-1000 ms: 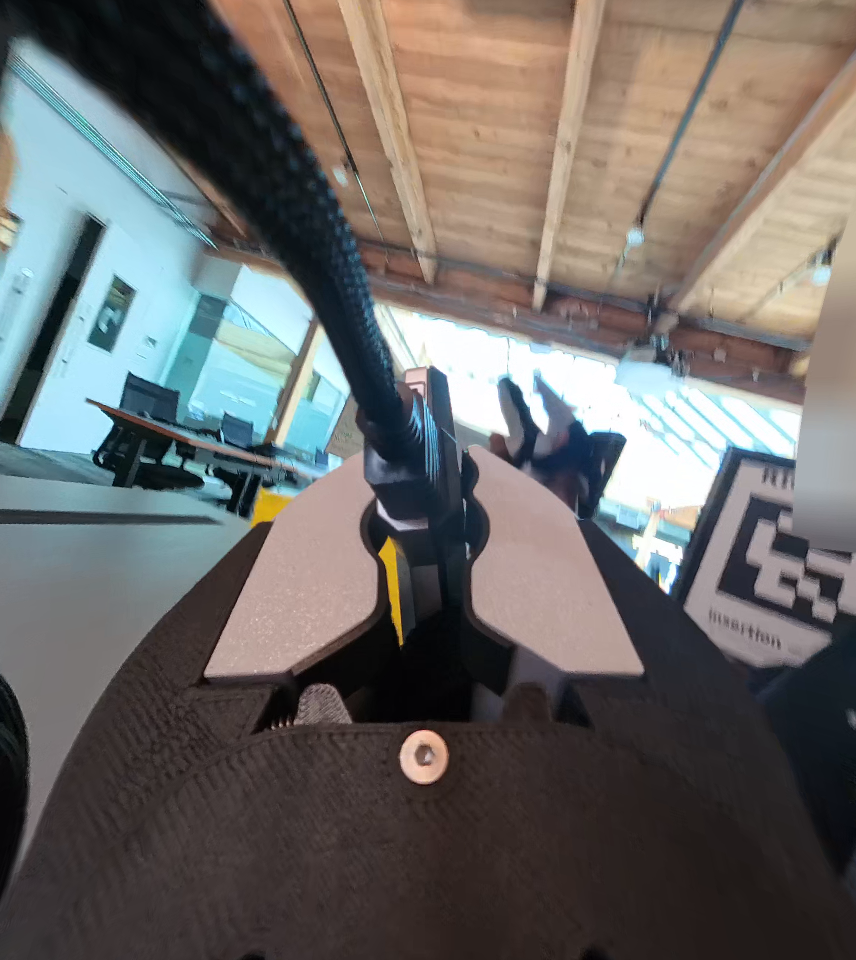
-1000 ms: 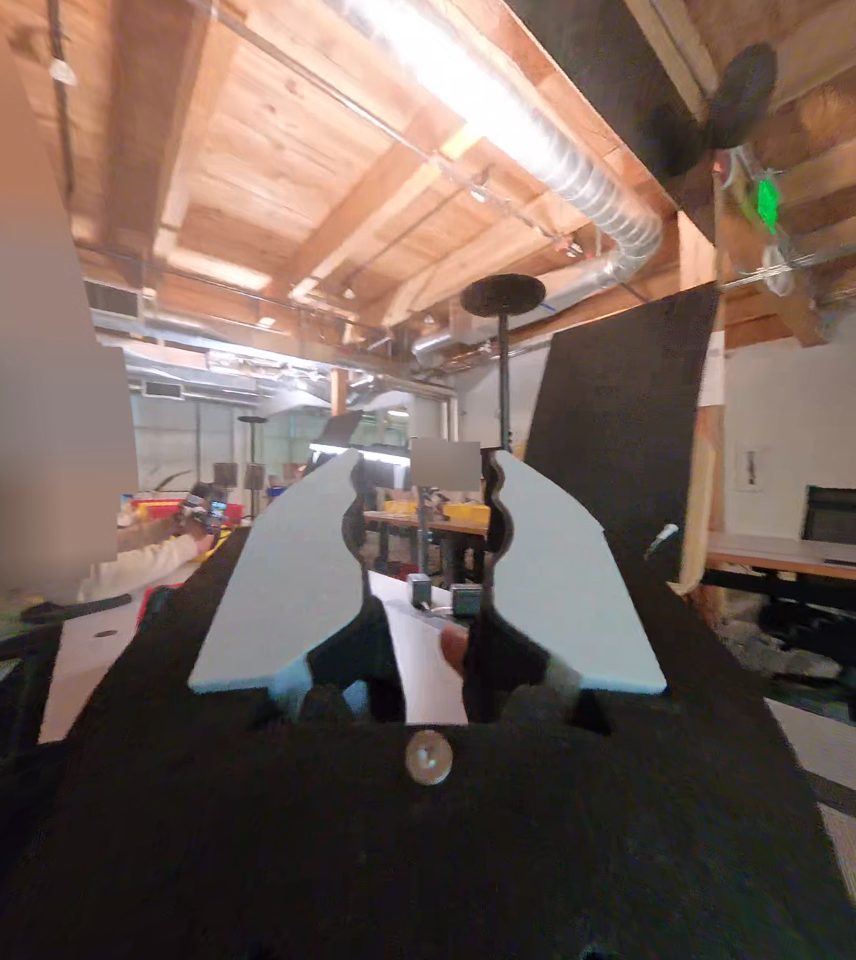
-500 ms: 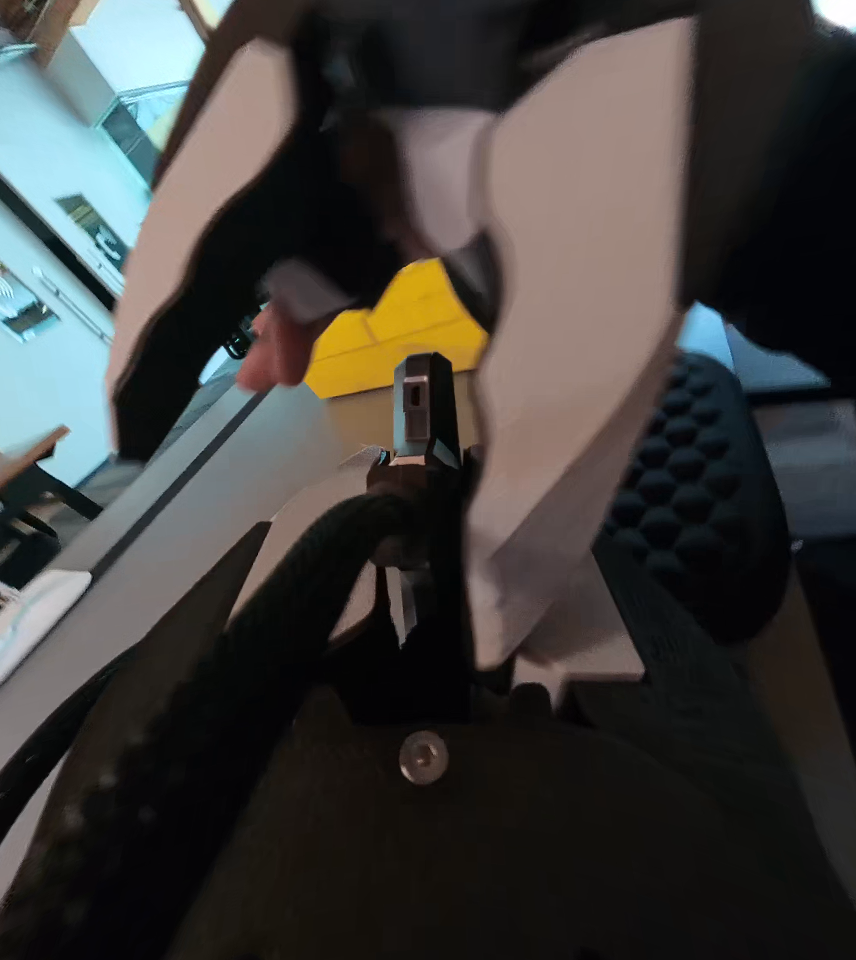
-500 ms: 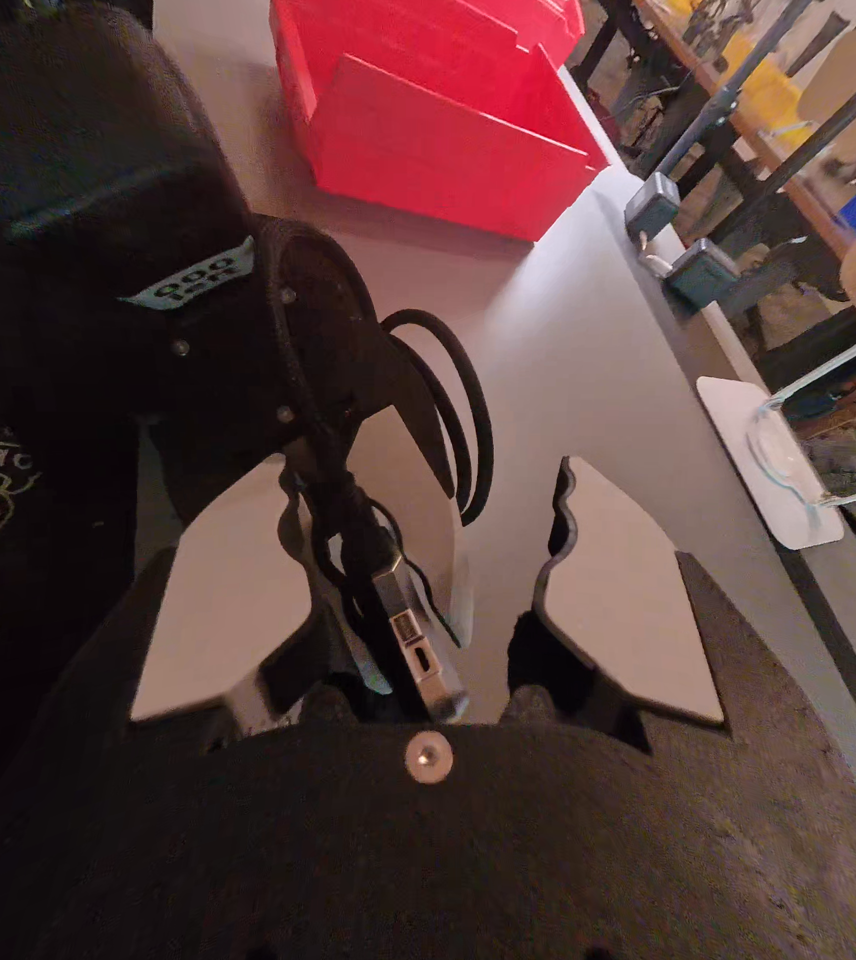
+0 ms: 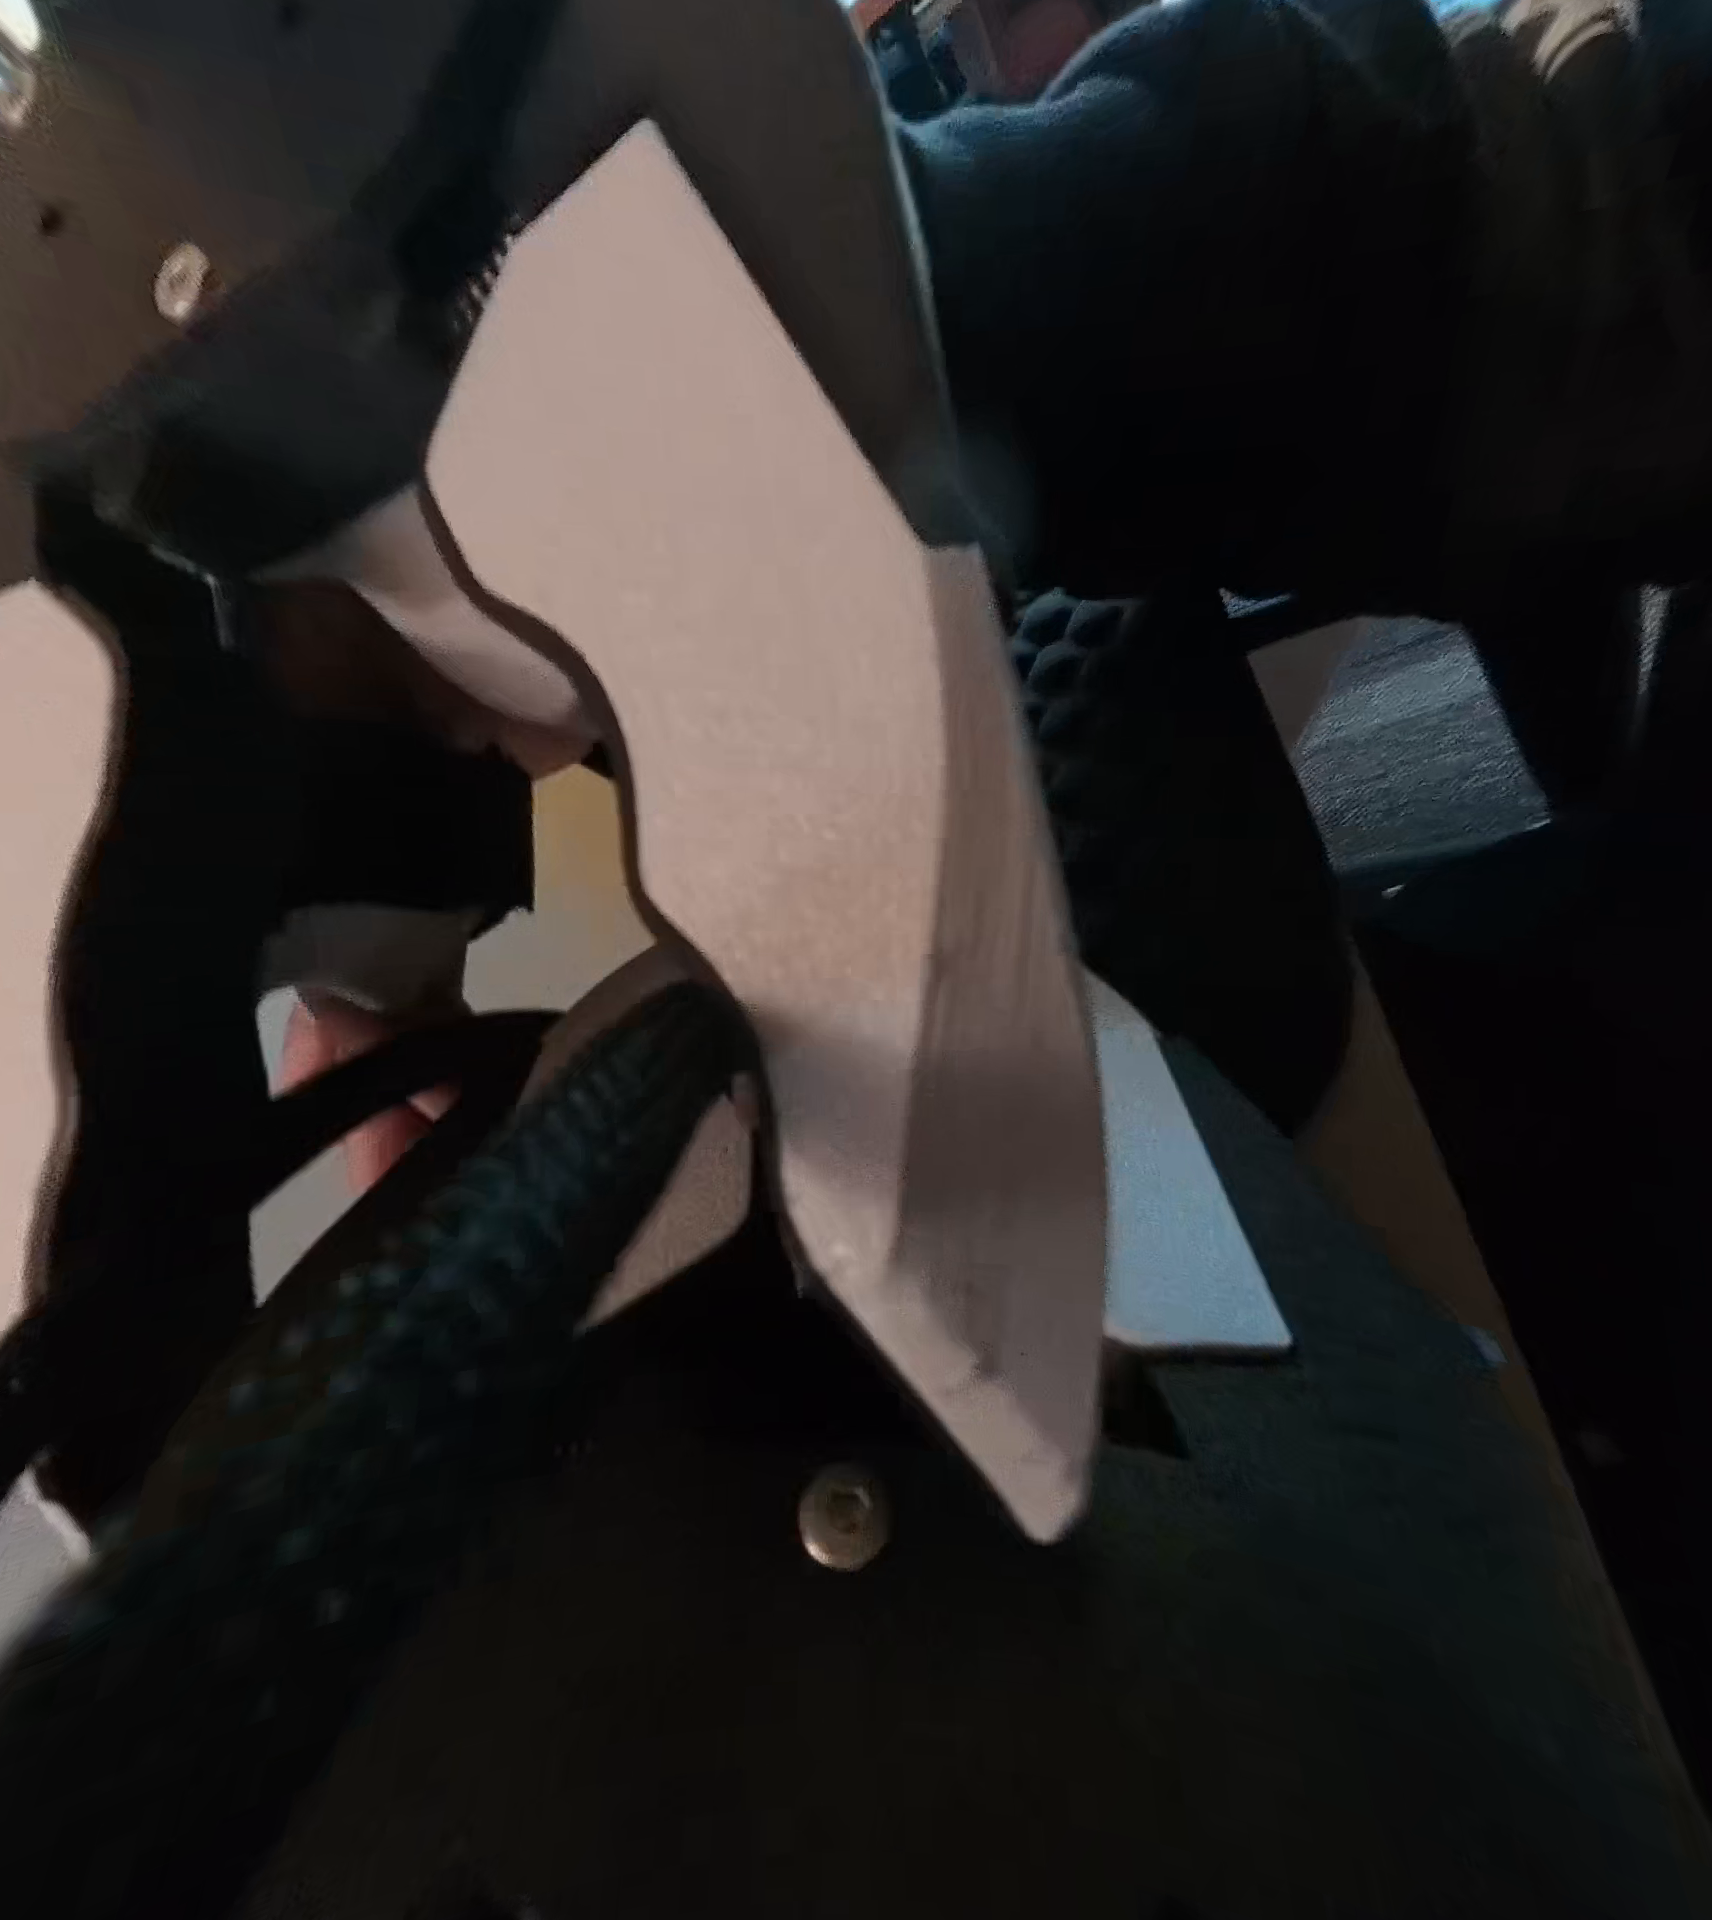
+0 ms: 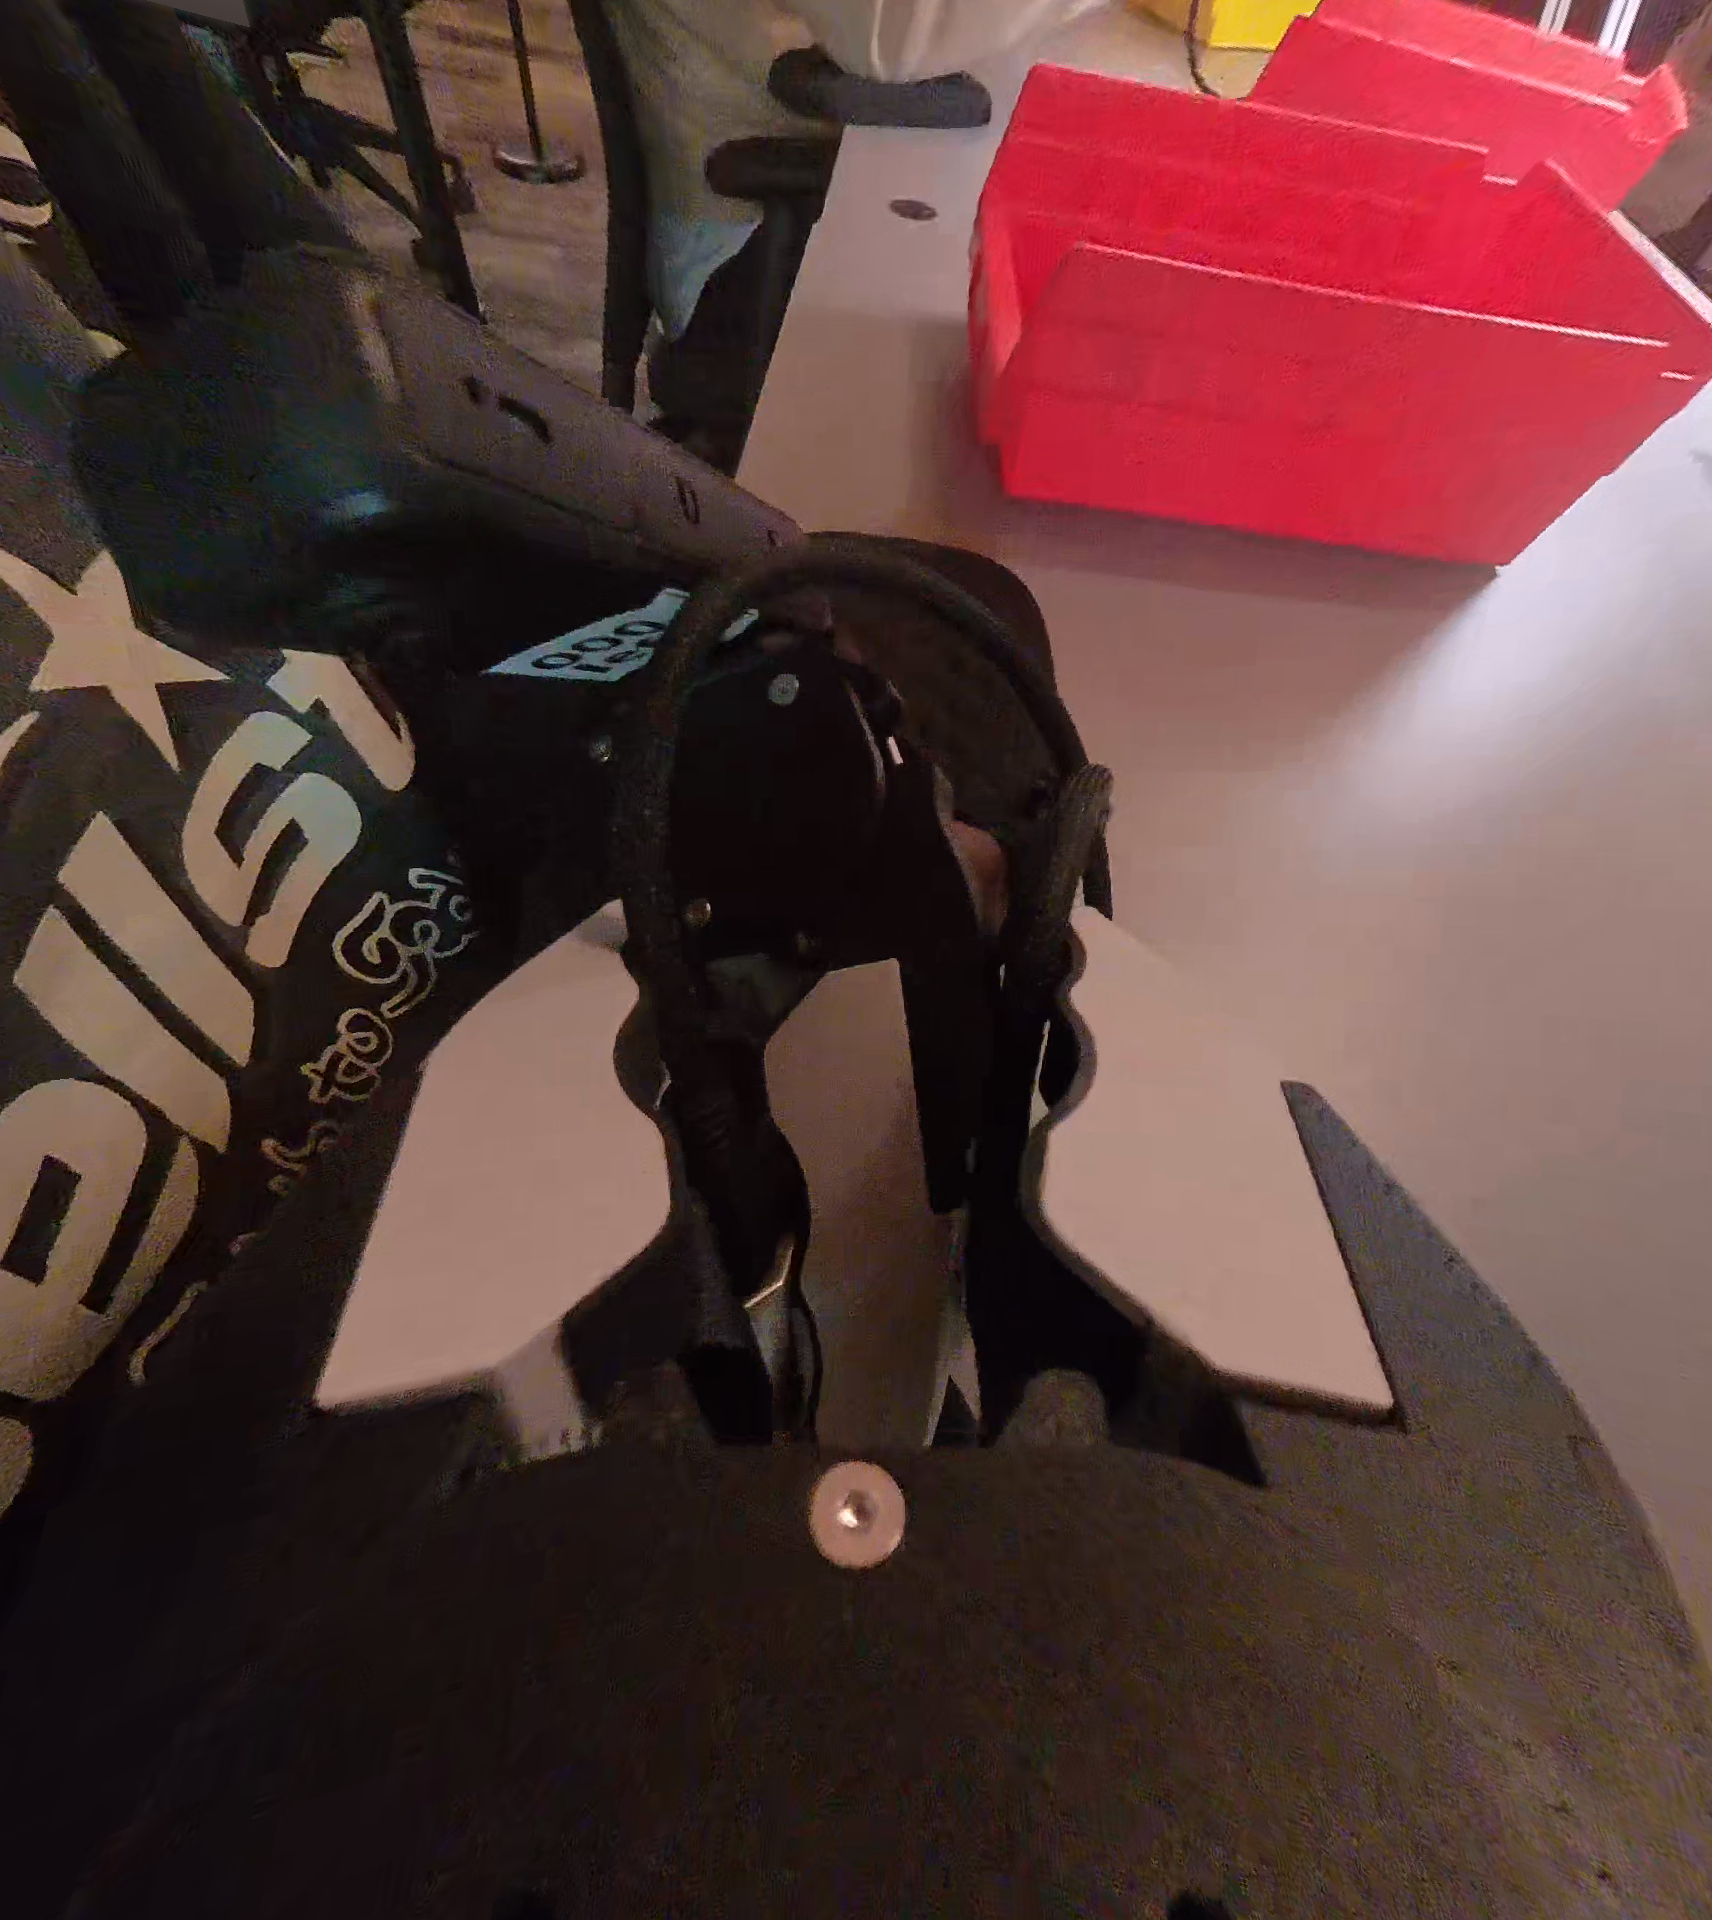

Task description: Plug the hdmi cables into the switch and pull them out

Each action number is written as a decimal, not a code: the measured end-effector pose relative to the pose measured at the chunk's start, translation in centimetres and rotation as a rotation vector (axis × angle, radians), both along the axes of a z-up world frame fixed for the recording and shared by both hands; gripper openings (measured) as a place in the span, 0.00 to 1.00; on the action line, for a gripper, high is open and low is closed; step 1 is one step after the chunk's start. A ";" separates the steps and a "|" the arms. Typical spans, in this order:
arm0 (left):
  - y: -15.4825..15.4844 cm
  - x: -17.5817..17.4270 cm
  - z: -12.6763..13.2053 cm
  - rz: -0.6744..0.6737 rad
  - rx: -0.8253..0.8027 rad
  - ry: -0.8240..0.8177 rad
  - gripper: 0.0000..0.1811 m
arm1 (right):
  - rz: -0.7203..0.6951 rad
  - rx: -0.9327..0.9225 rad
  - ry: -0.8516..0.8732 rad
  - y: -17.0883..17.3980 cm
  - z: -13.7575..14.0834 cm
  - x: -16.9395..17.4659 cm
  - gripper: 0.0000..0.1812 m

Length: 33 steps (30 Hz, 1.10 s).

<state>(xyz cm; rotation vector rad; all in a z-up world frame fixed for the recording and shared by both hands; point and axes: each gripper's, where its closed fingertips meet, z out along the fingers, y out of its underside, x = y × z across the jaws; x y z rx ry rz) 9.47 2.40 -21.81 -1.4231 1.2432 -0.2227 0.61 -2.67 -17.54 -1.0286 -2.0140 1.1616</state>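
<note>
In the left wrist view a black braided HDMI cable runs up from the lower left to my left gripper. Its plug and that gripper's tips are hidden there behind a grey finger of the right gripper. In the right wrist view my right gripper is open, with its fingers on either side of the left gripper's black body. The left gripper's grey fingers point toward the camera, shut on the HDMI plug. The cable loops over the left gripper.
Red bins stand on the grey table at the back right. A person's dark printed shirt fills the left. A fingertip shows under the cable. Chair legs and stands are at the back left.
Both grippers tipped down from the ceiling toward the table. The right gripper opened wide, moved over the left gripper's tip and plug, then narrowed somewhat. The left kept hold of the plug.
</note>
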 end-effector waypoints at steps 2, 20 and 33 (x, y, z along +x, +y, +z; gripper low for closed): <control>0.0 0.0 0.0 -0.002 -0.010 -0.010 0.16 | -0.018 -0.022 -0.007 0.2 0.0 0.0 0.39; 2.1 -4.5 7.8 0.190 0.049 -0.572 0.26 | -0.503 0.052 0.297 11.5 6.9 4.1 0.06; 2.9 -14.9 12.4 -0.022 -0.349 -1.706 0.20 | -1.075 0.488 0.679 21.0 17.6 17.2 0.05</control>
